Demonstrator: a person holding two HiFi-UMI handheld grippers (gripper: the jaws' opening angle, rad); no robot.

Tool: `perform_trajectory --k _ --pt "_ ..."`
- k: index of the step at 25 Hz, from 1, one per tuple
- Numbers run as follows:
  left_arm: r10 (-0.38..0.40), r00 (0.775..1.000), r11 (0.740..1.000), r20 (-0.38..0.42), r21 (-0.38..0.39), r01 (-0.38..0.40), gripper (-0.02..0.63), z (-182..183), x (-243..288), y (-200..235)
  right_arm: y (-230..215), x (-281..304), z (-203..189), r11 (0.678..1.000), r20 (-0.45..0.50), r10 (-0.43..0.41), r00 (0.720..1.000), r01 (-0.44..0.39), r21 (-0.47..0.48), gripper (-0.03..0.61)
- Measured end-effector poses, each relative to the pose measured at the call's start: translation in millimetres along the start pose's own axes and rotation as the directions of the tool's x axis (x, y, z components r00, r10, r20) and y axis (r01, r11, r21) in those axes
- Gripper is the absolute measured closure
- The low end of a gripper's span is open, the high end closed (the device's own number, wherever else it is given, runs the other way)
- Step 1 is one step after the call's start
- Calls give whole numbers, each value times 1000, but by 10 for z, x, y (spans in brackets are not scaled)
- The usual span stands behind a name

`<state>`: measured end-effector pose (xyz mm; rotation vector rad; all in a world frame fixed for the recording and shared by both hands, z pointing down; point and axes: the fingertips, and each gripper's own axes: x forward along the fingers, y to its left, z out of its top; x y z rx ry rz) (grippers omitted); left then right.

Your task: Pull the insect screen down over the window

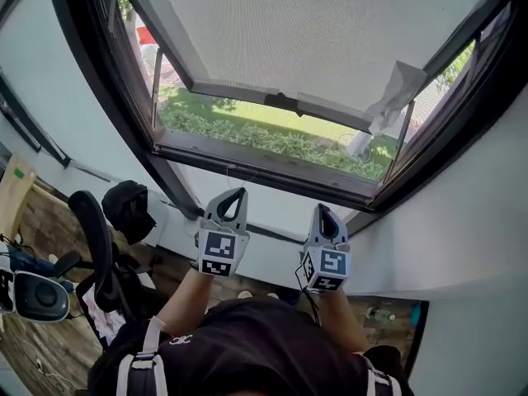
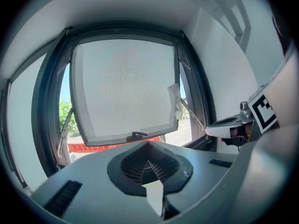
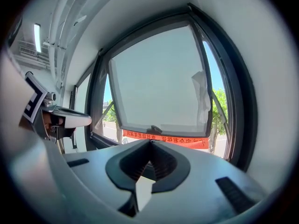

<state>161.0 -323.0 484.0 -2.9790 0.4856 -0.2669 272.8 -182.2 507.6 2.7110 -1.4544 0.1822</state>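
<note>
Window (image 1: 264, 165) w/ insect screen (image 1: 313, 31) part-down; left gripper (image 1: 237, 194), right gripper (image 1: 321, 210) closed.

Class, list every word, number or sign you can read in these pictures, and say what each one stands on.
No text reads clearly.
Red banner outdoors: a row of light characters, too blurred to read.
Left gripper and right gripper: black-and-white square markers on their cubes, with no letters or numbers.

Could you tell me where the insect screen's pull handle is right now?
In the head view the pull handle sits midway along the lower edge of the insect screen, with the open gap and the window sill below it.
</note>
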Motion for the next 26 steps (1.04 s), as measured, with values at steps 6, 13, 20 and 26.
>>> perform_trajectory --k 6,13,20,26 --pt "1 1000 999 0 -44 -1 614 10 -15 60 -13 26 131 1000 35 -5 999 4 17 575" --pt "-4 1000 999 15 -46 4 614 25 -32 27 -34 35 168 1000 46 5 999 -6 7 575" --pt "-7 1000 998 29 -69 9 614 63 -10 4 -30 24 172 1000 50 12 999 -12 -1 575" --pt "-19 998 997 56 -72 23 614 96 -22 -43 18 34 187 999 55 23 998 -21 -25 575"
